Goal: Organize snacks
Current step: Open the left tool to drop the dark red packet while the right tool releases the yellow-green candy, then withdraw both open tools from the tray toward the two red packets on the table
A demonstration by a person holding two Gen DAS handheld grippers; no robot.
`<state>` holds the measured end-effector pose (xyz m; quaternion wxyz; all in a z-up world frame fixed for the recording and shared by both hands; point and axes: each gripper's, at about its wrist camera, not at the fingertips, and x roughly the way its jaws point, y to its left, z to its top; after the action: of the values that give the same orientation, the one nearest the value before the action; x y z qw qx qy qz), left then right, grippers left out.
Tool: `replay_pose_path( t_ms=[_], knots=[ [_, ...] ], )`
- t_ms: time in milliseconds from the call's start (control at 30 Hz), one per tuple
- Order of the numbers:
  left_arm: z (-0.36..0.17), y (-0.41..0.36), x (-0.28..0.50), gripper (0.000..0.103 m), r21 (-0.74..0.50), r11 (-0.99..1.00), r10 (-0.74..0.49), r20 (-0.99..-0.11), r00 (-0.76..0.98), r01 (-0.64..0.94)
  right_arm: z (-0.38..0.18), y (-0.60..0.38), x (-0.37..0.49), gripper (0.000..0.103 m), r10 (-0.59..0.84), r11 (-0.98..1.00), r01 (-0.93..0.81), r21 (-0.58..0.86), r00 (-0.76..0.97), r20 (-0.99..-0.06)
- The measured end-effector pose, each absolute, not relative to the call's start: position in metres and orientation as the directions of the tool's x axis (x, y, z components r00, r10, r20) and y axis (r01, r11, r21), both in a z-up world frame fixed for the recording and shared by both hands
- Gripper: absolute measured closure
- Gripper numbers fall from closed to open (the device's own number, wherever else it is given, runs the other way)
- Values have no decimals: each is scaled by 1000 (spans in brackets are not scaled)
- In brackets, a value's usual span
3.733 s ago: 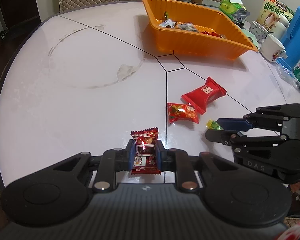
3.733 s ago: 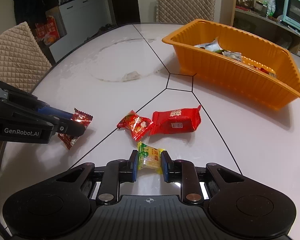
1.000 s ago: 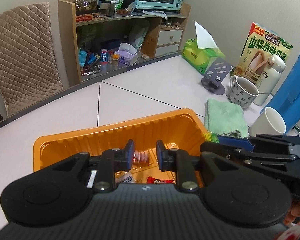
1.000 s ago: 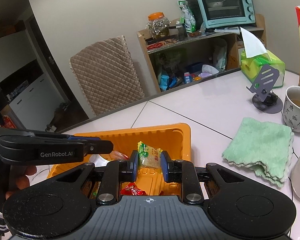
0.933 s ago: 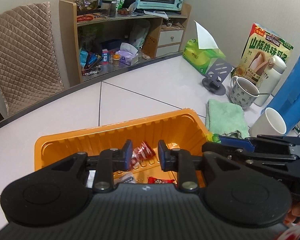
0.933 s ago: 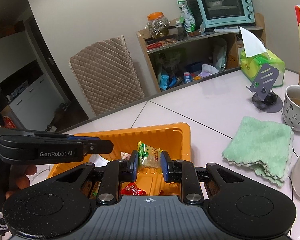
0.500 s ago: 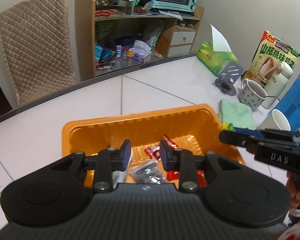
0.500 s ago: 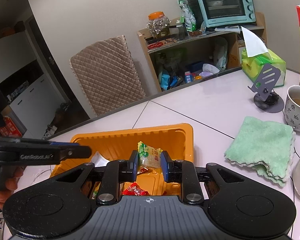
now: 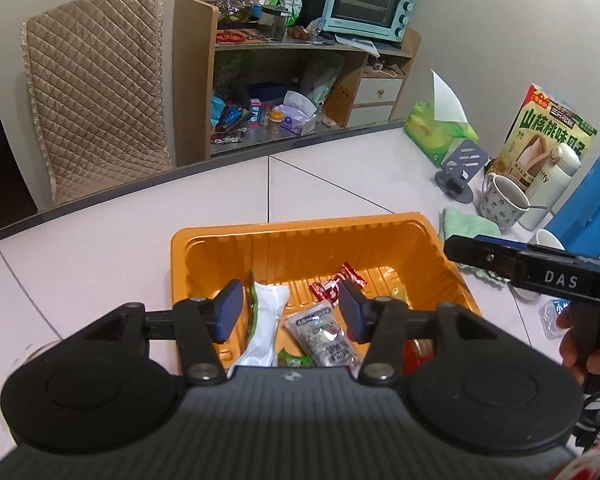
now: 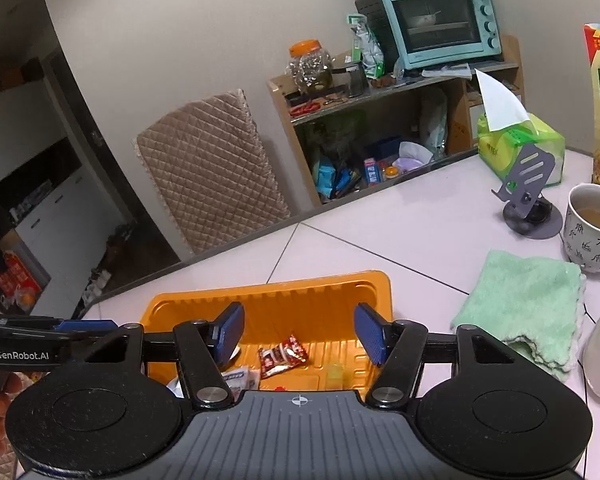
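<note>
Snacks lie loose in the orange tray [image 9: 300, 236] at lower centre of both frames. Left gripper [image 9: 291, 310] and right gripper [image 10: 299, 334] hang over it, fingers apart after just opening, nothing between them. Red packet [image 10: 283, 356] rests on the tray floor. Beyond, right on the worktop [image 9: 100, 248]: a green cloth [image 10: 528, 304].

Tray [image 9: 220, 236] far end: bare, open from above
Right of tray: green cloth [image 10: 524, 304], mugs [image 10: 592, 228] crowded the table [image 9: 100, 240]
</note>
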<state>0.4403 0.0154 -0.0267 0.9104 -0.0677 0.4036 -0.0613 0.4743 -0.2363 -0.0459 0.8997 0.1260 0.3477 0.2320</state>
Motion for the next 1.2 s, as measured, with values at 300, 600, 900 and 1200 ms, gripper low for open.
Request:
replay_pose_path(
  t_ms=[300,600,900,1200],
  knots=[
    [-8,18,394,48,-159,985,-159,-711,685,64,-33,-245,431,32,515,854,-333,399,645,-564],
    [6,31,336,42,-160,987,-127,-707,696,17,-26,-259,368,23,528,843,-309,440,635,-564],
    [9,33,273,42,-124,992,-86,-713,696,-4,-21,-261,312,21,515,854,-316,412,616,-596],
    [-3,23,220,42,-177,984,-117,-729,674,-20,-22,-252,271,21,505,862,-315,396,587,-633]
  ],
)
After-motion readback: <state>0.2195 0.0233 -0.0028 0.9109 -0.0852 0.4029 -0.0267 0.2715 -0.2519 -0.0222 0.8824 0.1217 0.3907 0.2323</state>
